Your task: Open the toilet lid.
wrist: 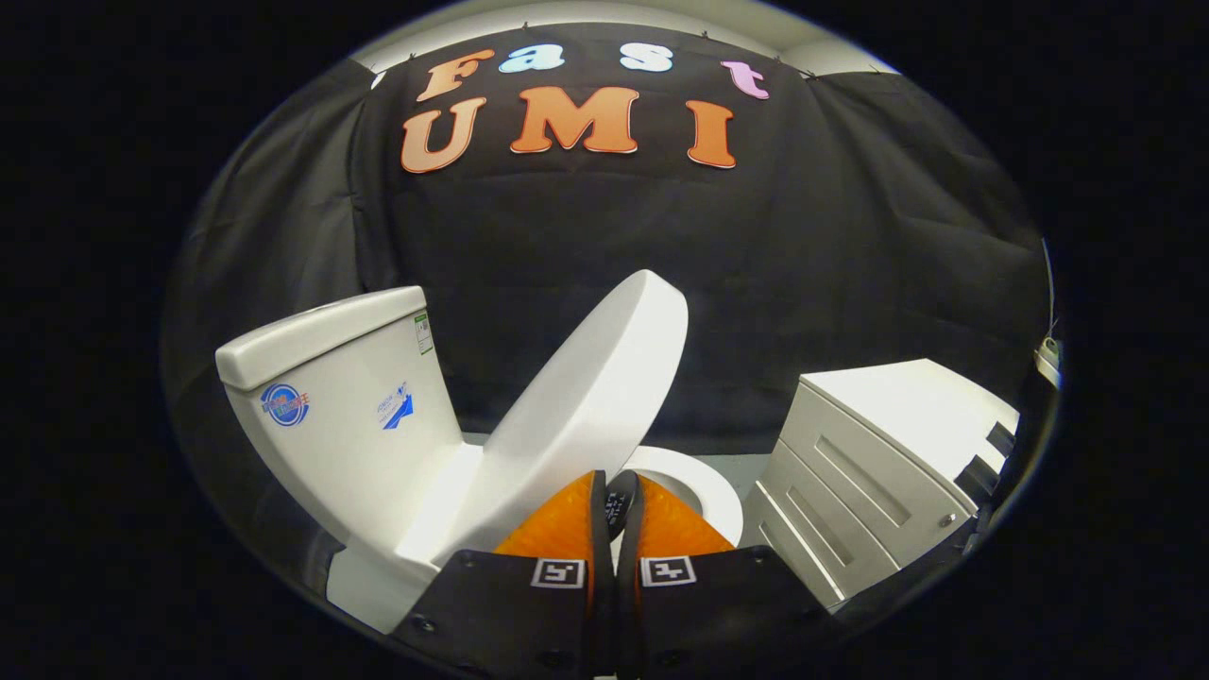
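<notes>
The gripper [619,491] has its 2 fingers drawn nearly together, with only a thin slit between them, and whether they pinch anything cannot be told, since their tips end right at the lower edge of the raised lid. The smooth white oval plastic toilet lid [590,397] stands lifted and tilted, leaning back toward the white ceramic cistern tank [340,397] but not yet against it. Just beyond the fingers, under the lid, a curve of the white toilet seat ring [704,486] shows. Beside the toilet, on the side away from the tank, stands a white cabinet with 2 drawer fronts [878,463], apart from the bowl. A black cloth wall [604,246] hangs behind everything.
</notes>
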`<state>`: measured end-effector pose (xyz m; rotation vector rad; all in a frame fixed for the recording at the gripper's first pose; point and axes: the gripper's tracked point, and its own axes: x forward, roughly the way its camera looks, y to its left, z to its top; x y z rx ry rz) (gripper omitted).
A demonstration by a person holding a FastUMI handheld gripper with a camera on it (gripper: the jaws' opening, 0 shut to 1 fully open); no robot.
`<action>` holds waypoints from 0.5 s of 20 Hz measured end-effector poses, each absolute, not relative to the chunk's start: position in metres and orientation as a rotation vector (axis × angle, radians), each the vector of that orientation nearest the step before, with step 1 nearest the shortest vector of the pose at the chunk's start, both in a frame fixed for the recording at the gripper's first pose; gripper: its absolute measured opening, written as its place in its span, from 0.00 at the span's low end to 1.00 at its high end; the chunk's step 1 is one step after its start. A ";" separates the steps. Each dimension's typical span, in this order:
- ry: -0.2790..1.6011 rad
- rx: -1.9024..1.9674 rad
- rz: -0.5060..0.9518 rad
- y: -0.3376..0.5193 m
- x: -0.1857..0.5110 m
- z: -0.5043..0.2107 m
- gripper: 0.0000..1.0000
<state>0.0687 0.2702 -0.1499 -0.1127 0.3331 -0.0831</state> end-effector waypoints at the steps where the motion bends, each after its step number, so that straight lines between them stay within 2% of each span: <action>1: 0.325 -0.136 -0.082 0.277 0.069 -0.147 0.08; 10: 0.298 -0.239 -0.107 0.329 0.070 -0.126 0.08</action>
